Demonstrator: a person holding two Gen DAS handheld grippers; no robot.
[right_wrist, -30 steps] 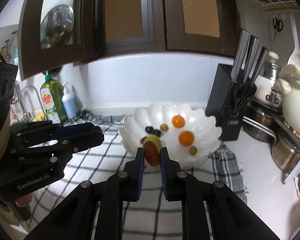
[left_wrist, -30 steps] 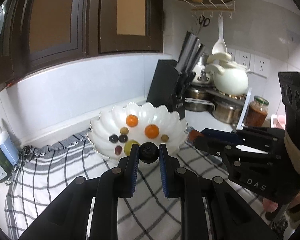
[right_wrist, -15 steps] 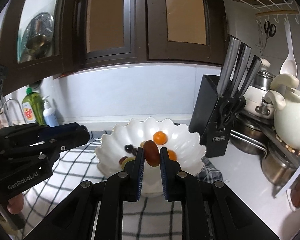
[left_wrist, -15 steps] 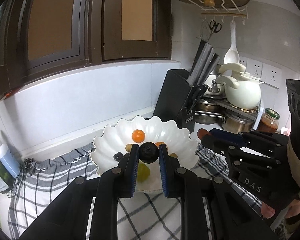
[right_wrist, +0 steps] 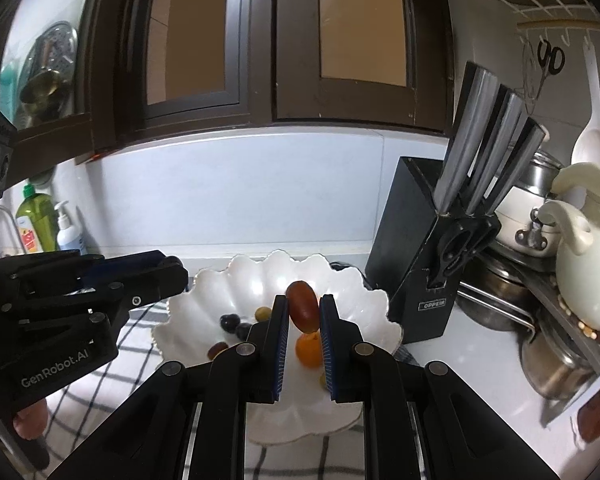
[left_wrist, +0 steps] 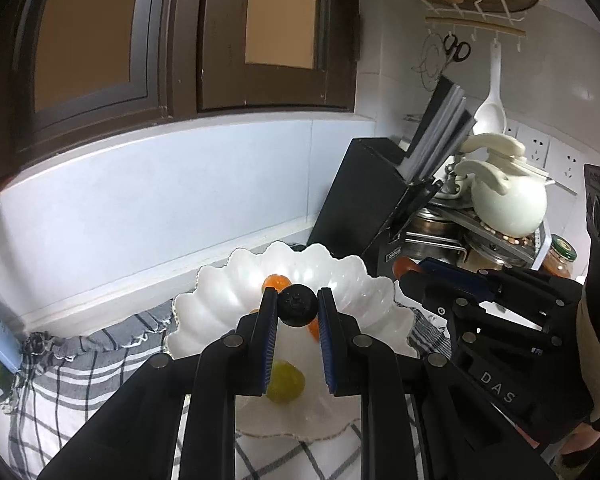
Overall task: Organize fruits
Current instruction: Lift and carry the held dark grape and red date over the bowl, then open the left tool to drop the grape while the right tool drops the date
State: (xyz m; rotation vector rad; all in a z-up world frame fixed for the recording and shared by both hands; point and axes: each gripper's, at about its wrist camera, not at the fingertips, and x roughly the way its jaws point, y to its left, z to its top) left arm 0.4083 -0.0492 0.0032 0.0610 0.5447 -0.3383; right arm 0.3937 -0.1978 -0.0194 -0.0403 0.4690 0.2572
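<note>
Kitchen worktop under dark cabinets carries a checked cloth (left_wrist: 80, 380) with a white scalloped bowl (left_wrist: 220, 292) near its back edge, beside a knife block (right_wrist: 416, 248). Small fruits, likely light, soft and easily bruised, are best pinched gently across their middles. Left gripper (left_wrist: 298, 306) is clenched on a dark round fruit (left_wrist: 298, 305) above the bowl; right gripper (right_wrist: 304, 308) is clenched on a reddish oval fruit (right_wrist: 302, 306) there too.
</note>
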